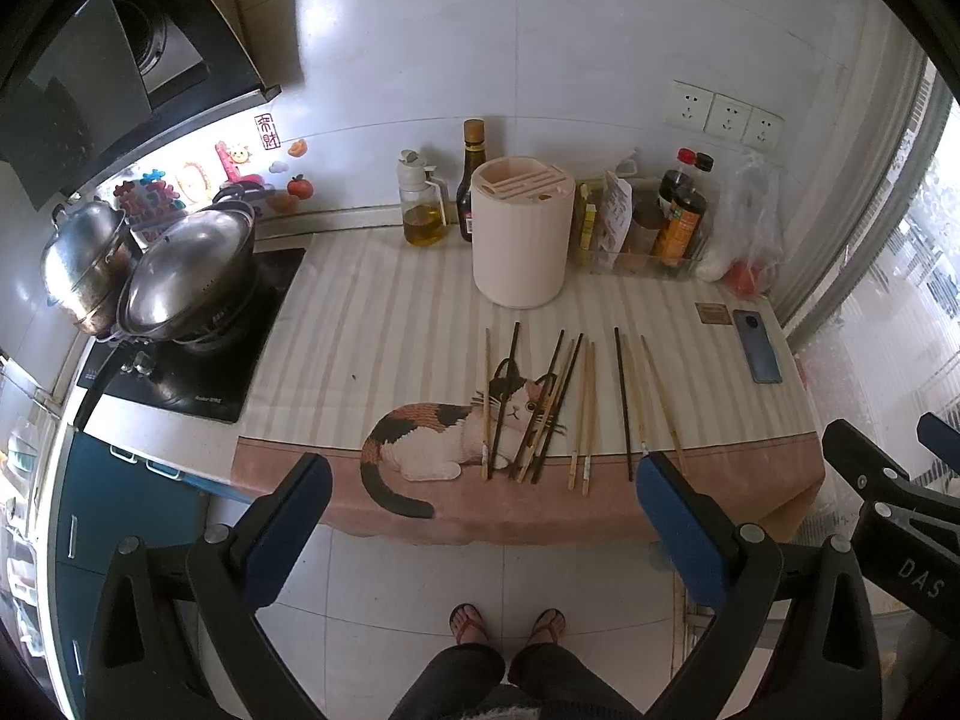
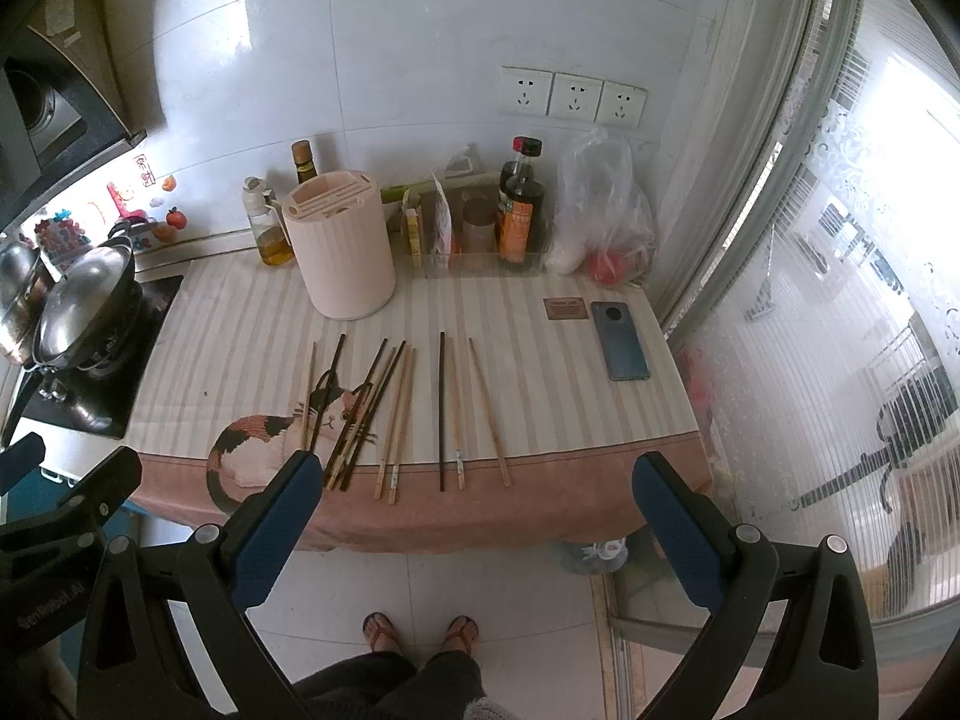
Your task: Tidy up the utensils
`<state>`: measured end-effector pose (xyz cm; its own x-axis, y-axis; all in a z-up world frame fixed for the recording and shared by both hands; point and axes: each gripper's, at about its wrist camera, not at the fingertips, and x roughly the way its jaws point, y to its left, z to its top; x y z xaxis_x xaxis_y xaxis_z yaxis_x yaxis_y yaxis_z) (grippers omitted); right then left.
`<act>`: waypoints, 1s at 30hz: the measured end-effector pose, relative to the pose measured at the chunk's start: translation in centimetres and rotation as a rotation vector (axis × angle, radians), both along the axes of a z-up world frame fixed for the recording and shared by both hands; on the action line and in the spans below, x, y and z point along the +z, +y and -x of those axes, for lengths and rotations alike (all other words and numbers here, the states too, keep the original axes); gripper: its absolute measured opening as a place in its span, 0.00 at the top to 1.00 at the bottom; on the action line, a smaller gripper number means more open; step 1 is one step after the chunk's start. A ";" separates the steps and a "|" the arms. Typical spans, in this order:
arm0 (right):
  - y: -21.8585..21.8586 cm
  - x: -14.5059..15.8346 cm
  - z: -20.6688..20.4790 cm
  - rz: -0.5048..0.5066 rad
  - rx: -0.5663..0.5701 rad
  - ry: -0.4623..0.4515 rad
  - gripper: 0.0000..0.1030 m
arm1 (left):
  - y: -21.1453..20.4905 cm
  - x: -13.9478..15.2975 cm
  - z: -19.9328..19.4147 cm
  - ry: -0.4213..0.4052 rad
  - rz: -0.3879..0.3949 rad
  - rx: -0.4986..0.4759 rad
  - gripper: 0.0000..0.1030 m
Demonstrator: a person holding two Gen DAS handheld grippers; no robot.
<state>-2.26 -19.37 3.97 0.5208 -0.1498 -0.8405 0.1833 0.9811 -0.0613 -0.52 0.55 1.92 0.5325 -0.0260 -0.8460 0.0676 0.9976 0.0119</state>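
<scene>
Several wooden and dark chopsticks (image 1: 555, 405) lie side by side on a striped cloth with a cat picture (image 1: 384, 336); they also show in the right wrist view (image 2: 396, 414). A cream cylindrical utensil holder (image 1: 519, 231) with a slotted top stands behind them, also in the right wrist view (image 2: 342, 246). My left gripper (image 1: 483, 474) is open and empty, held back from the table's front edge. My right gripper (image 2: 477, 474) is open and empty, also back from the edge. The right gripper's body shows at the left wrist view's right edge (image 1: 894, 504).
A phone (image 2: 619, 340) and a small brown card (image 2: 565, 308) lie at the table's right. Oil and sauce bottles (image 1: 423, 207), a clear tray of condiments (image 2: 474, 228) and a plastic bag (image 2: 600, 210) line the wall. Steel pots (image 1: 180, 276) sit on a stove at left.
</scene>
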 end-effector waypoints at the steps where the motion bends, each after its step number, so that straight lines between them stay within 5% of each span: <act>1: 0.0 0.0 0.0 0.001 0.001 0.000 0.00 | 0.0 0.0 0.0 -0.001 0.000 0.001 0.00; 30: 0.0 0.6 0.1 -0.005 -0.010 -0.017 0.00 | -0.2 0.0 -0.1 -0.020 0.000 0.013 0.00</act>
